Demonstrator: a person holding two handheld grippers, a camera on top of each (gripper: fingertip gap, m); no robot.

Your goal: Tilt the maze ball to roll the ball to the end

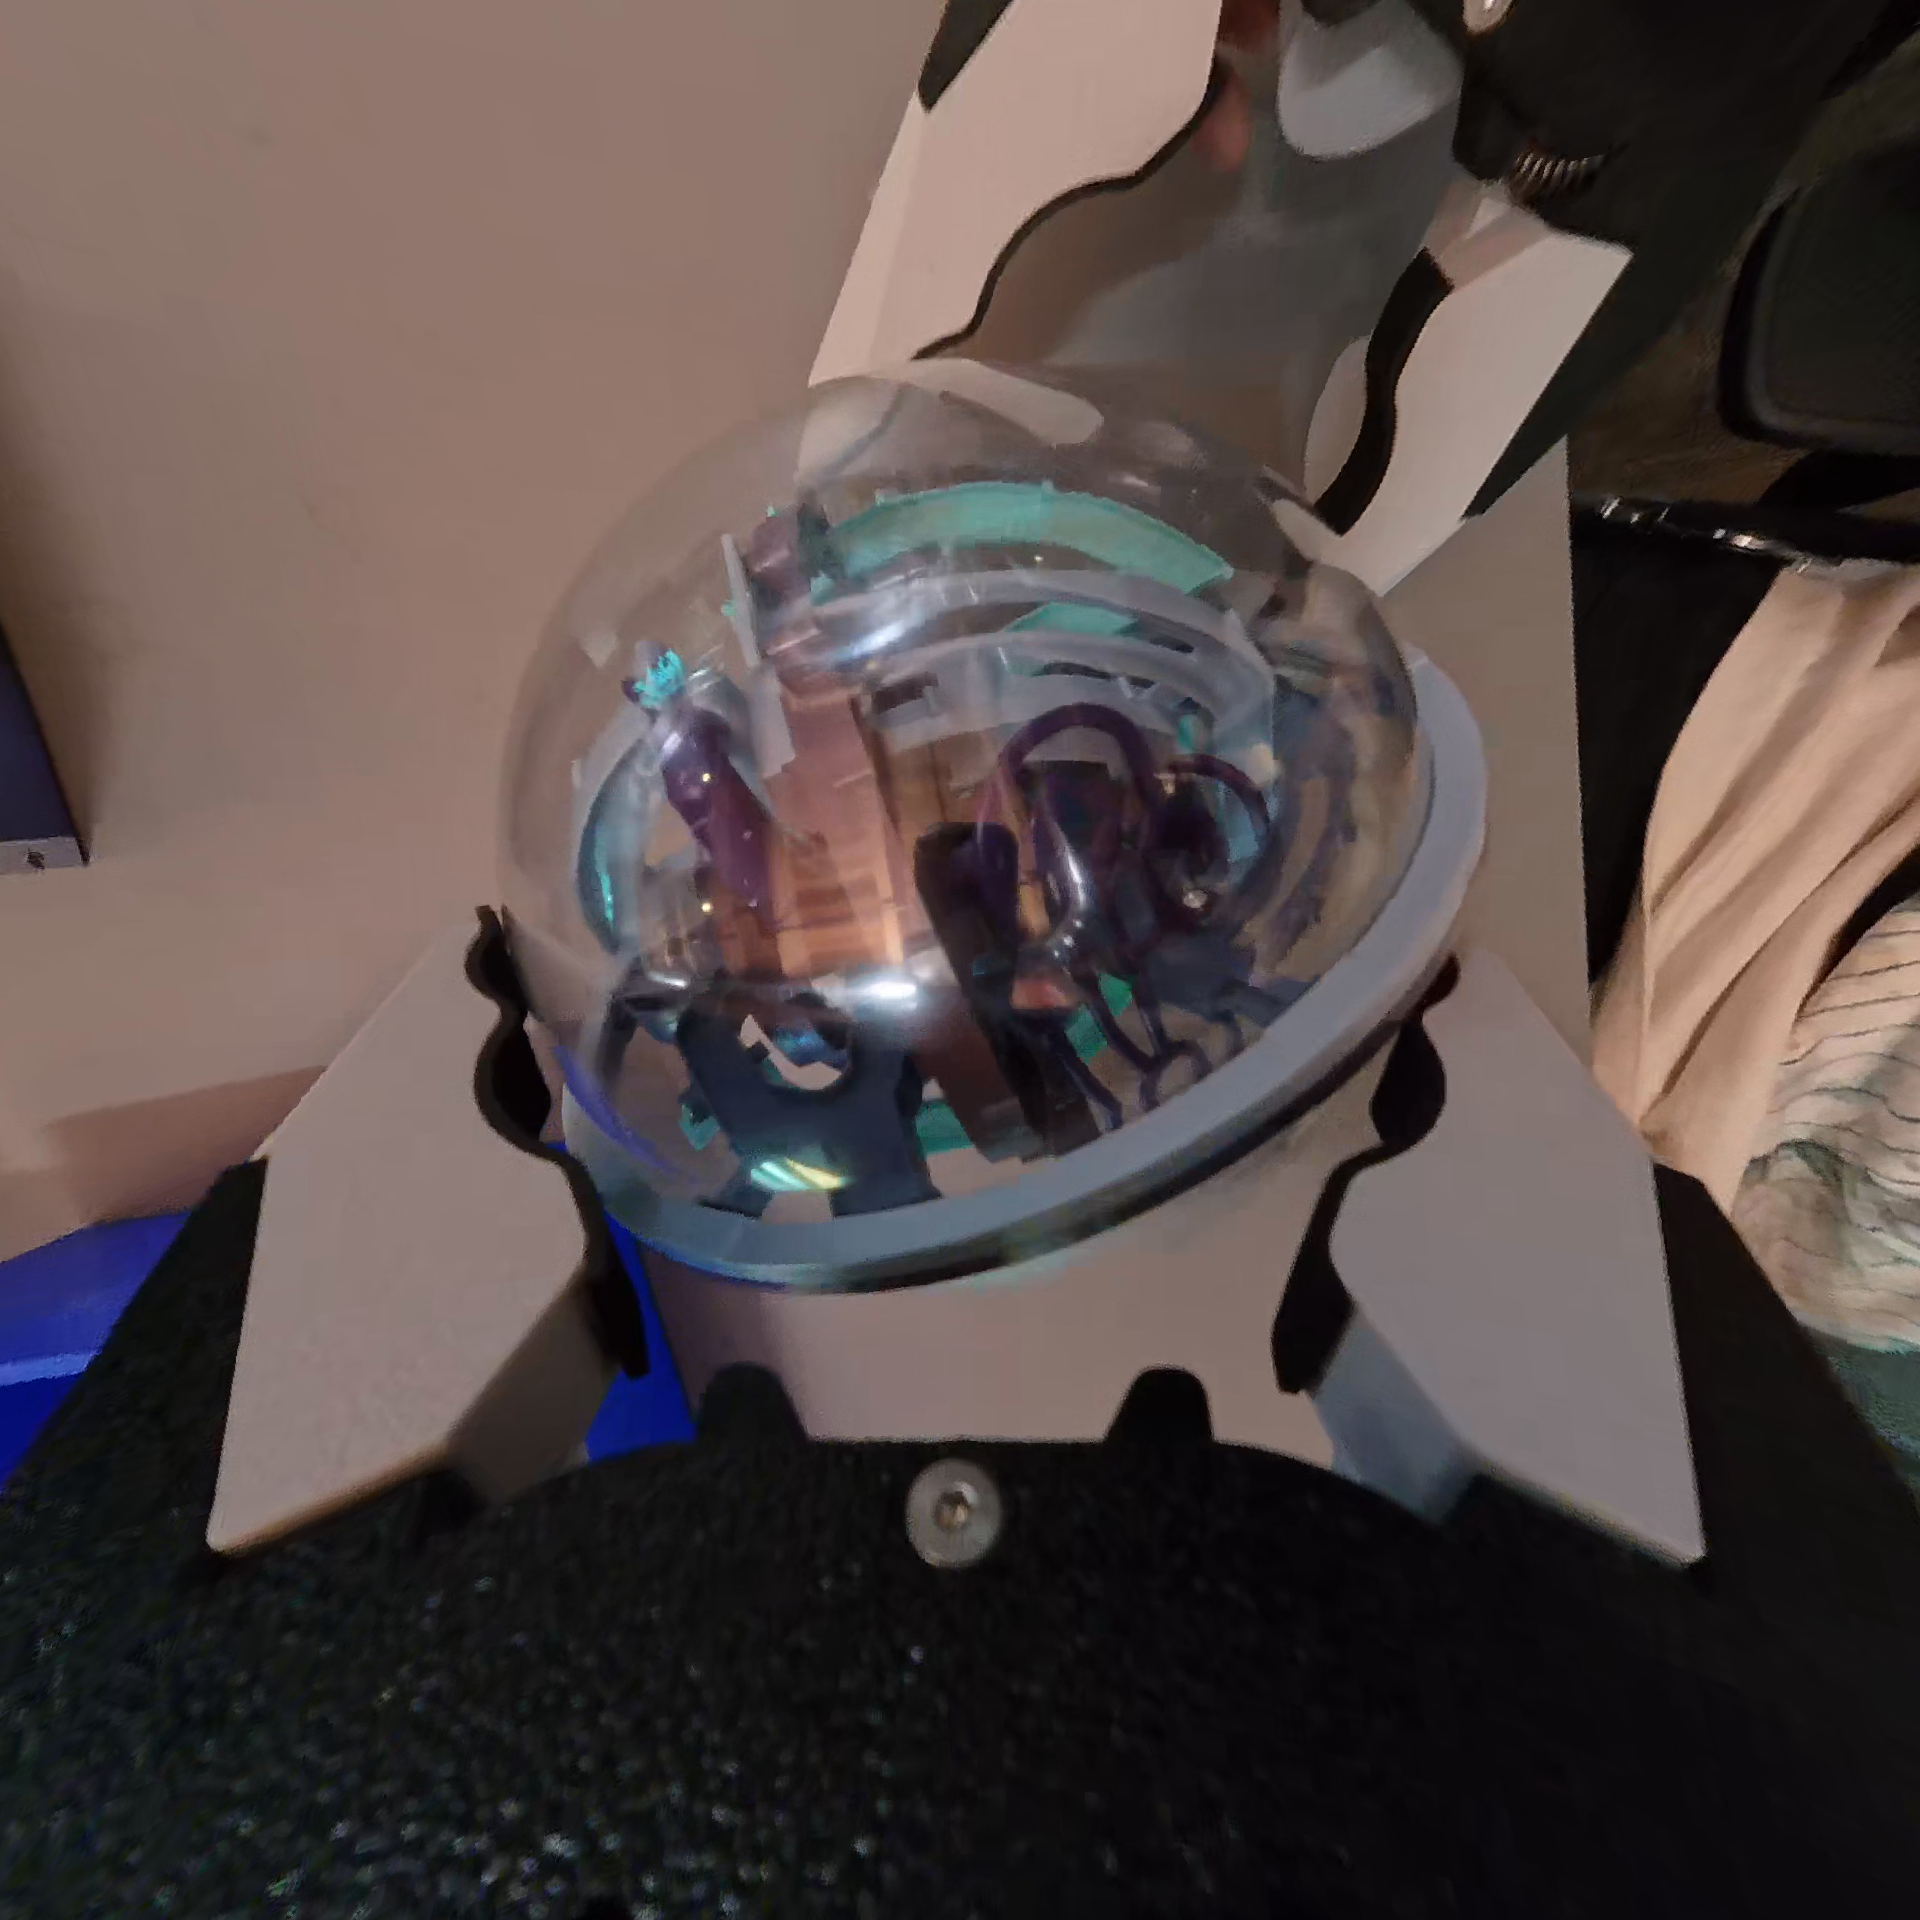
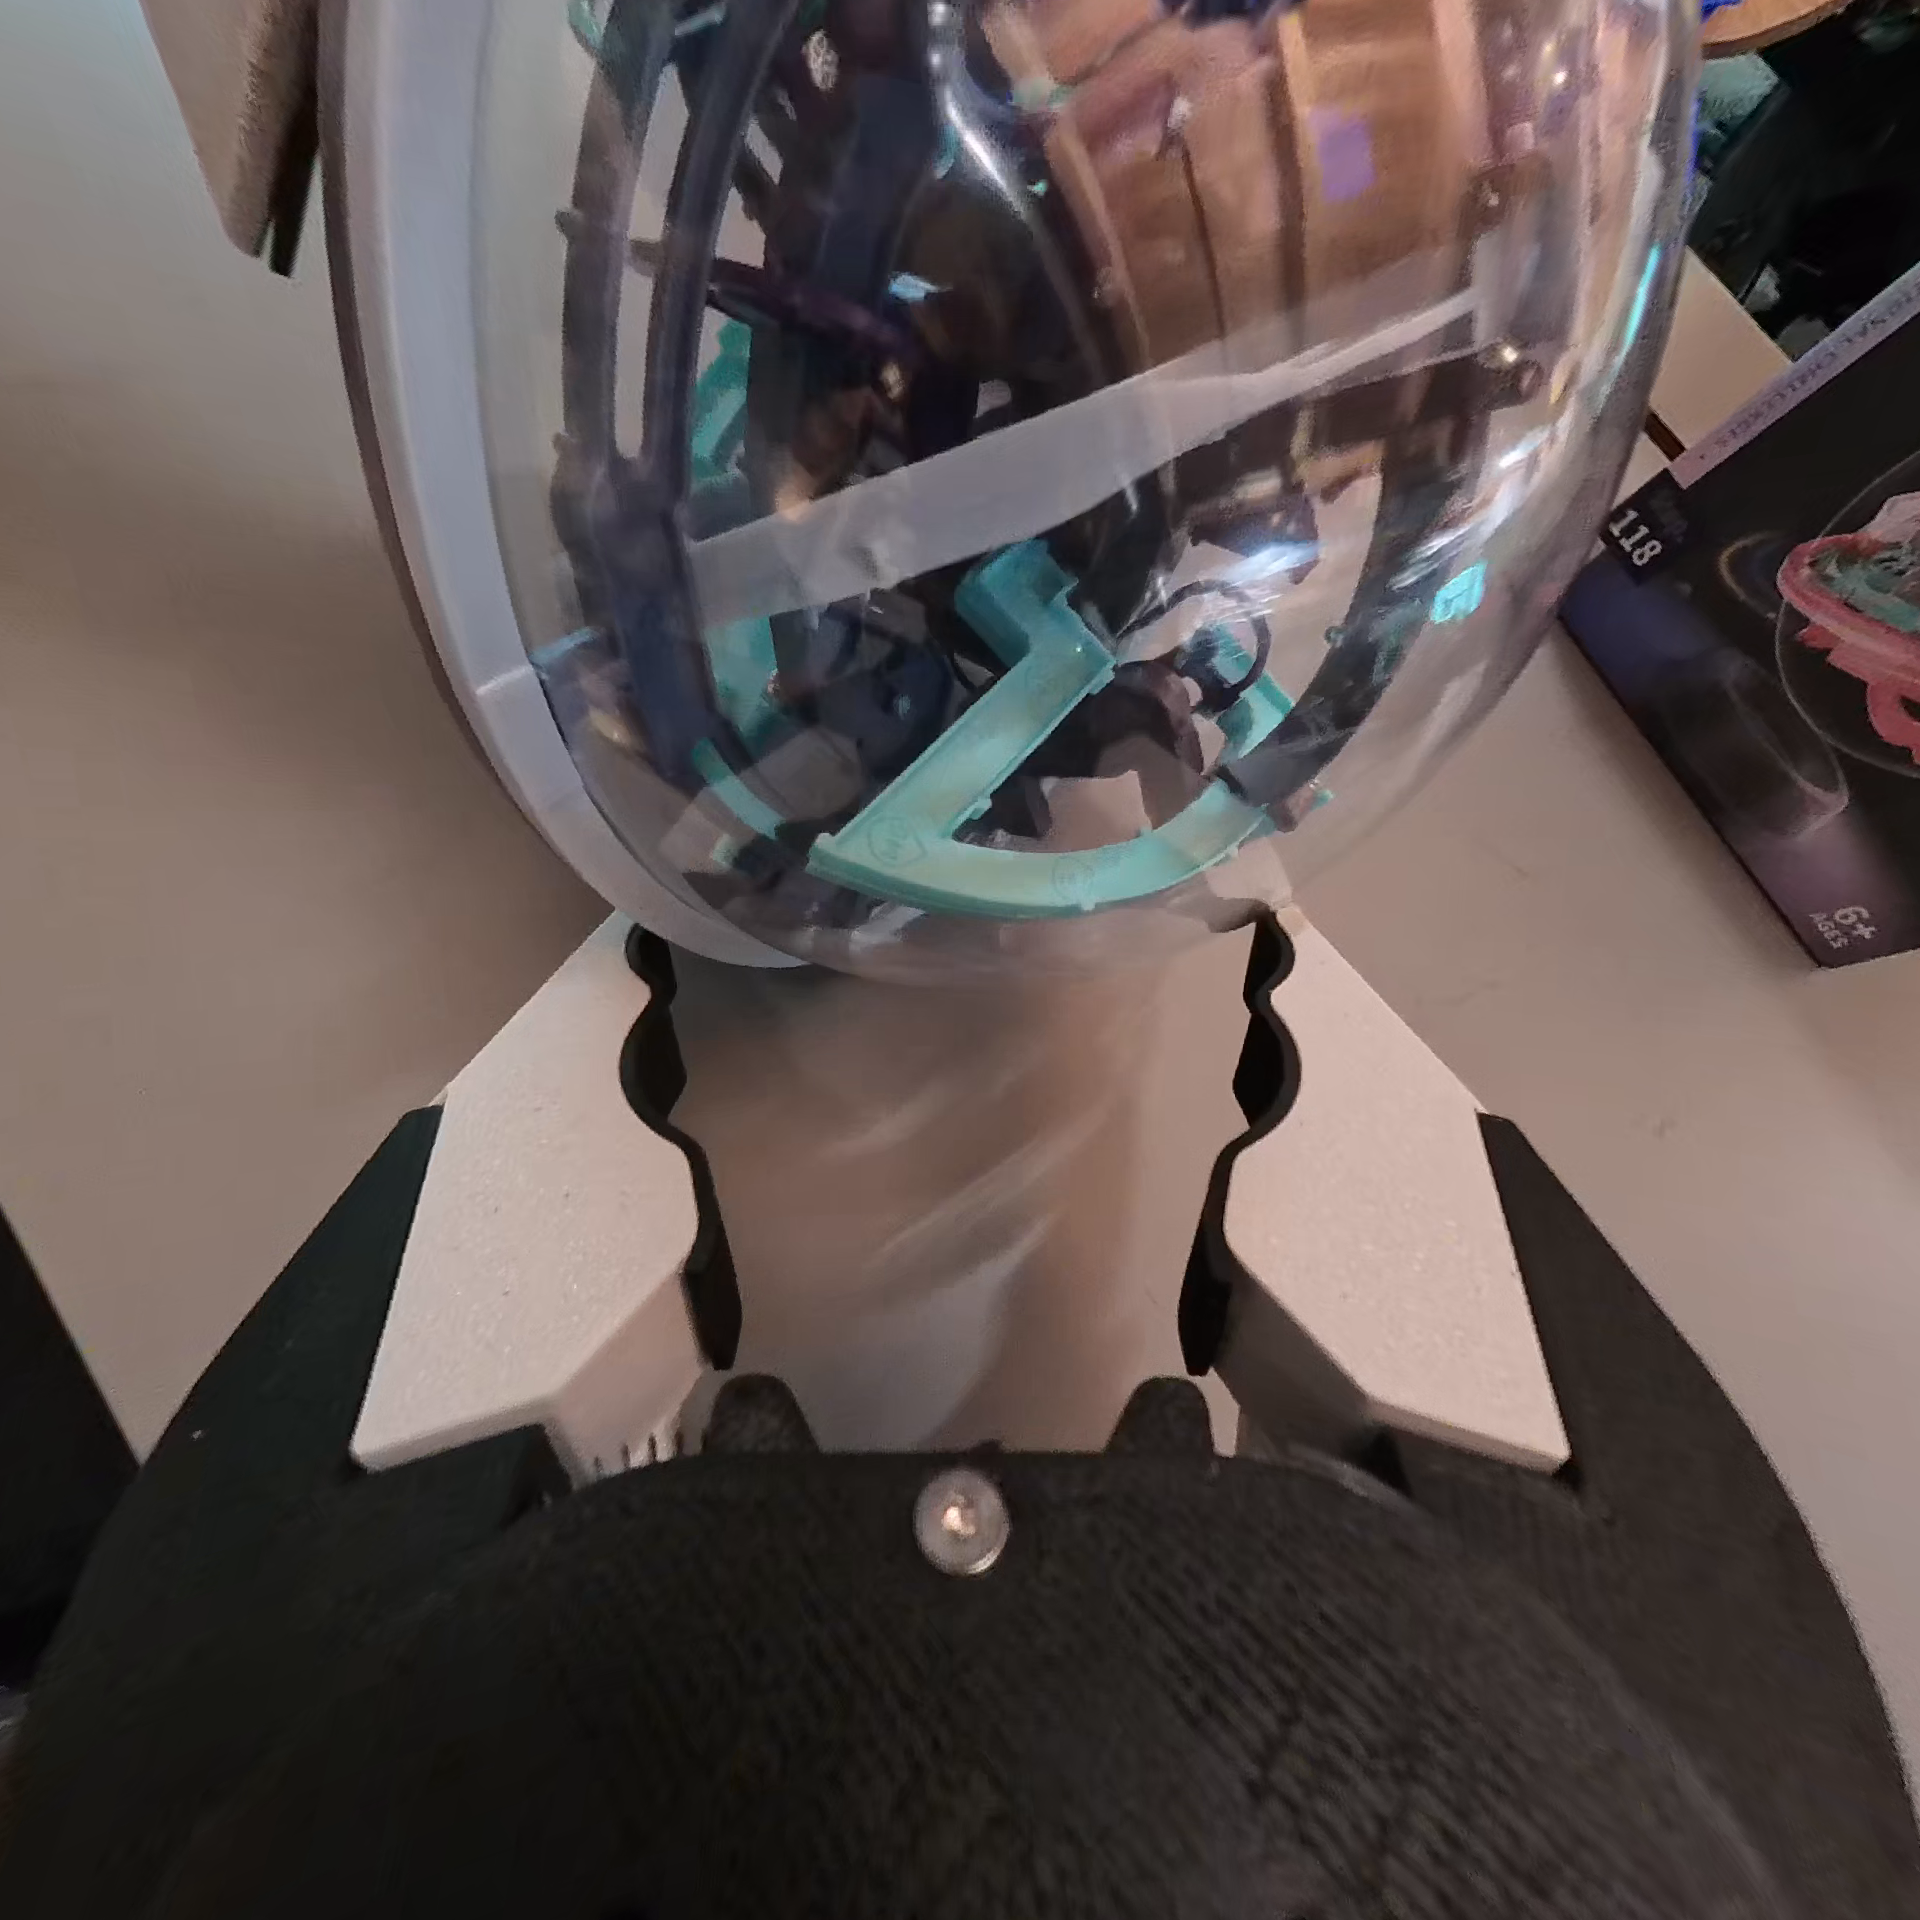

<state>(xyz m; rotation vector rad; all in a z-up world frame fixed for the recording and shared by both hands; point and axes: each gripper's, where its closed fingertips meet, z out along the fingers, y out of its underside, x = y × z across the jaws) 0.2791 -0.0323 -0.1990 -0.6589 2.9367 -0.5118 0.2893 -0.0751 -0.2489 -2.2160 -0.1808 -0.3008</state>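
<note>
The maze ball (image 1: 966, 831) is a clear sphere with a white ring around it and teal, purple and grey tracks inside. In the left wrist view it sits between the wide-spread fingers of my left gripper (image 1: 971, 951), with a pad pressed on each side. My right gripper (image 1: 1205, 468) reaches in from the far side, its fingertips on the dome. In the right wrist view the maze ball (image 2: 1039, 468) fills the top, above the table. Both fingertips of my right gripper (image 2: 956, 935) touch its lower curve. A left gripper finger (image 2: 265, 135) presses the white ring. I cannot pick out the small ball inside.
A dark printed box (image 2: 1766, 644) lies on the pale table (image 2: 208, 727) to the right. A blue object (image 1: 94, 1309) lies low at the left. A cream cloth (image 1: 1766, 831) is at the right of the left wrist view.
</note>
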